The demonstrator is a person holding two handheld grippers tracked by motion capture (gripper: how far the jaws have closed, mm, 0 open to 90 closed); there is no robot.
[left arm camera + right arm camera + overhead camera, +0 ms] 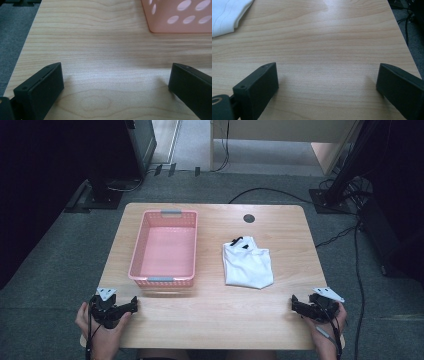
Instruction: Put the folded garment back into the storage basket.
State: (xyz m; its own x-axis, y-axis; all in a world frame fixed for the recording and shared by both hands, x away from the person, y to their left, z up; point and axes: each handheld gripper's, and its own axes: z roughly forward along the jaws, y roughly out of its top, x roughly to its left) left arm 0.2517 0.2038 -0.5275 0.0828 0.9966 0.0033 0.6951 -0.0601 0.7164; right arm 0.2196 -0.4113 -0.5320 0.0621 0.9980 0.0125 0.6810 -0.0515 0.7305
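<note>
The bench (210, 320) carries a pink basket (165, 247), and just right of the basket lies a folded white cloth (247, 265) (long axis approx. front-to-back). Right tongs (300, 306) are nearer to it; left tongs (127, 306) wait before the basket. Both tongs open, nothing btw. them.

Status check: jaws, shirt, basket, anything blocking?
Left gripper and right gripper: jaws open, empty, at the near table edge. Folded white shirt lies flat, untouched, right of the empty pink basket. Nothing lies between grippers and shirt.
</note>
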